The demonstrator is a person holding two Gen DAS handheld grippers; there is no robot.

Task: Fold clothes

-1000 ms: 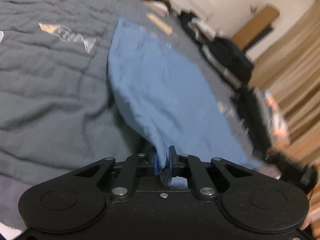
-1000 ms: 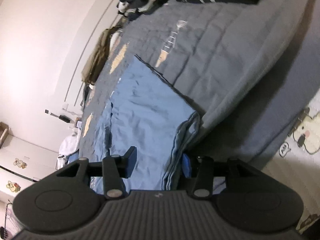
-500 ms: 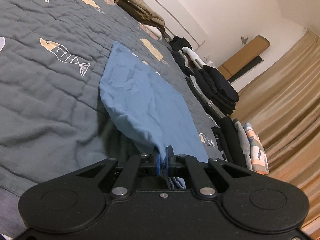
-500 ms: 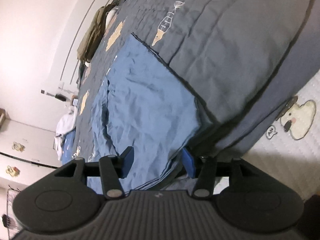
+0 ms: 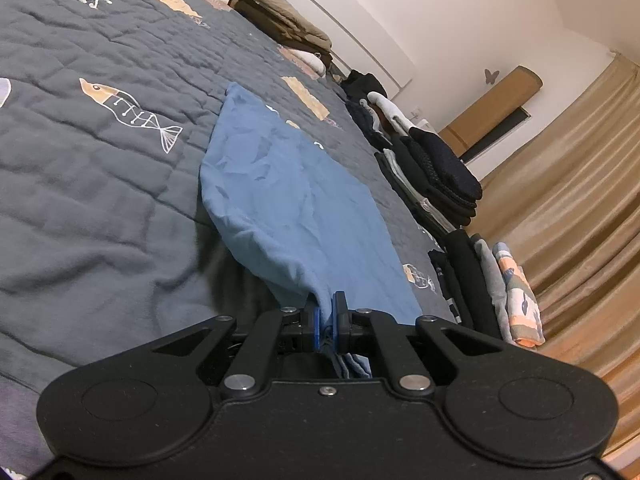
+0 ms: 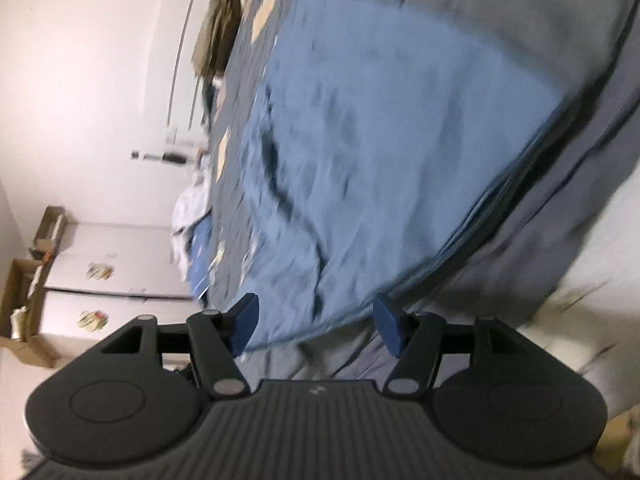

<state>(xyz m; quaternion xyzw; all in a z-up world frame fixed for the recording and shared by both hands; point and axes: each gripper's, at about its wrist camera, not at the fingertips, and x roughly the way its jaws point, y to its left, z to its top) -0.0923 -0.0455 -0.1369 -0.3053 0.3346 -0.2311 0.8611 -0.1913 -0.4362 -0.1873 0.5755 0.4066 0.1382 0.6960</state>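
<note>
— Grey quilted bedspread (image 5: pixel 100 184) with fish and boat prints covers the bed; white walls and tan curtains (image 5: pixel 576 184) lie beyond it. Where is the garment?

— Spread on that bedspread: a light blue, crumpled cotton garment (image 5: pixel 288 200), folded over, running from the near edge of the bed toward the far side.

— And the left tongs (image 5: pixel 327 322)?

— Clenched on a near corner of the blue garment; the cloth is pinched between the blue pads and lifts off the bed toward them.

— The right tongs (image 6: pixel 316 326)?

— Their jaws are opening. The blue pads (image 6: pixel 245 322) stand apart at the near edge of the garment (image 6: pixel 380 152), and neither presses the cloth. That view is blurred, so I cannot tell whether the hem lies between them or just past them.

— Anything else on the bed?

— Stacks of dark folded clothes (image 5: pixel 436 176) along the right edge, a folded patterned piece (image 5: pixel 518 300) near the curtains, and an olive-brown bundle (image 5: pixel 280 24) at the far end.
</note>
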